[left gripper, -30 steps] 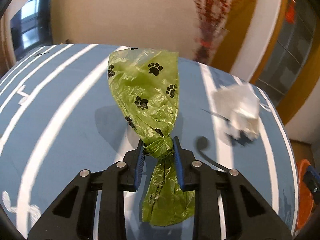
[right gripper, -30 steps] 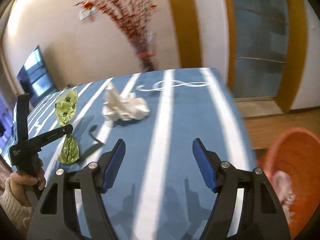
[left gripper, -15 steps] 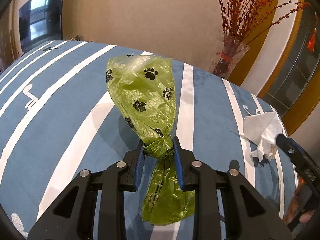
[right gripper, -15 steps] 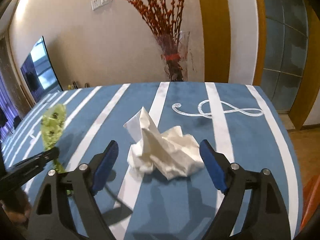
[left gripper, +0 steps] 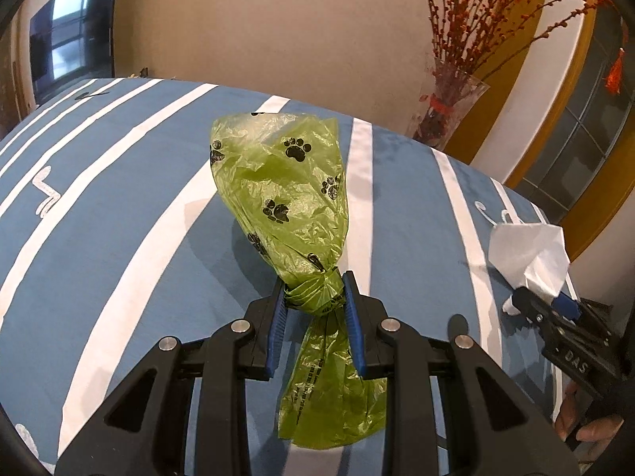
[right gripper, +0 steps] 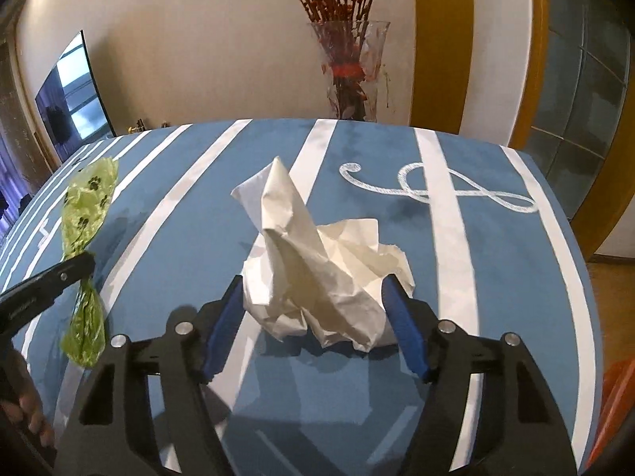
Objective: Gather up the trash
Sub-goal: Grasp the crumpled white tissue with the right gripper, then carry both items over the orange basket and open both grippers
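A knotted green bag is pinched at its knot by the left gripper, kept handy for carrying. Crumpled white paper is straddled by the right gripper, spread wide (nothing gripped yet).

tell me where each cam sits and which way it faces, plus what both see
Left wrist: on the left gripper, looking along its fingers, shut on the green bag; right gripper and fingers at right.
Right wrist: on the right gripper, jaws around the crumpled paper; left gripper at left.
Shared: bag, paper, blue striped cloth, vase.
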Demonstrator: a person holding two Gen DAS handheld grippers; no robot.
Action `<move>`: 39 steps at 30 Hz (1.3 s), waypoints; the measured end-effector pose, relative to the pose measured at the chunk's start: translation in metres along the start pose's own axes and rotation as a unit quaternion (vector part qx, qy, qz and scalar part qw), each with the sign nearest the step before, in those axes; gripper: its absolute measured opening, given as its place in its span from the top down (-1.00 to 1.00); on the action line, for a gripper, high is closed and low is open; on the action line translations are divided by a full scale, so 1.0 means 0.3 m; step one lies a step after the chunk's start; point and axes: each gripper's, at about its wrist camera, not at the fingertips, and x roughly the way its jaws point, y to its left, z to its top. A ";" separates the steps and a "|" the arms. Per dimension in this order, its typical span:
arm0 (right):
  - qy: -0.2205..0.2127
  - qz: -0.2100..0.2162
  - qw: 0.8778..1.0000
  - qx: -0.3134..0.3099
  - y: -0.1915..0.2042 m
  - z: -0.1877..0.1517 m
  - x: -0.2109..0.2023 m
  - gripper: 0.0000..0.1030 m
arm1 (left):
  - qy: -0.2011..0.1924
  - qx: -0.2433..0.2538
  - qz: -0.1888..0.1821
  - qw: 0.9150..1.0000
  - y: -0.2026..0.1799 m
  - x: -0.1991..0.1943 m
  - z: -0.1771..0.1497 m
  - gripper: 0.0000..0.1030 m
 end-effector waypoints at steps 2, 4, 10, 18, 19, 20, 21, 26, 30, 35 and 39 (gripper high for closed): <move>-0.004 0.005 1.000 0.007 -0.020 -0.018 -0.033 -0.30 | -0.001 0.004 -0.004 1.000 -0.014 -0.010 -0.005 0.48; -0.008 0.006 1.000 0.012 -0.041 -0.037 -0.068 -0.26 | -0.002 0.010 -0.011 1.000 -0.038 -0.025 -0.011 0.48; -0.023 0.000 0.999 0.036 -0.123 -0.116 -0.203 -0.25 | -0.001 0.028 -0.039 0.999 -0.136 -0.073 -0.046 0.48; -0.065 -0.011 0.995 0.071 -0.246 -0.202 -0.442 -0.25 | 0.003 0.065 -0.083 0.994 -0.298 -0.143 -0.108 0.48; -0.073 -0.016 0.994 0.076 -0.266 -0.216 -0.480 -0.25 | 0.004 0.071 -0.090 0.993 -0.323 -0.153 -0.117 0.48; -0.078 -0.020 0.993 0.081 -0.282 -0.227 -0.509 -0.25 | 0.005 0.074 -0.093 0.993 -0.335 -0.158 -0.121 0.48; -0.082 -0.023 0.993 0.084 -0.294 -0.237 -0.531 -0.25 | 0.005 0.080 -0.100 0.992 -0.359 -0.167 -0.130 0.48; -0.107 -0.055 0.988 0.100 -0.367 -0.296 -0.659 -0.25 | 0.009 0.108 -0.131 0.985 -0.475 -0.207 -0.171 0.48; -0.122 -0.085 0.983 0.107 -0.421 -0.345 -0.734 -0.25 | 0.013 0.130 -0.154 0.980 -0.562 -0.235 -0.206 0.48; -0.135 -0.119 0.976 0.126 -0.504 -0.417 -0.824 -0.25 | 0.019 0.158 -0.184 0.970 -0.680 -0.273 -0.262 0.48; -0.141 -0.139 0.969 0.147 -0.577 -0.470 -0.881 -0.25 | 0.025 0.179 -0.212 0.961 -0.774 -0.298 -0.299 0.48</move>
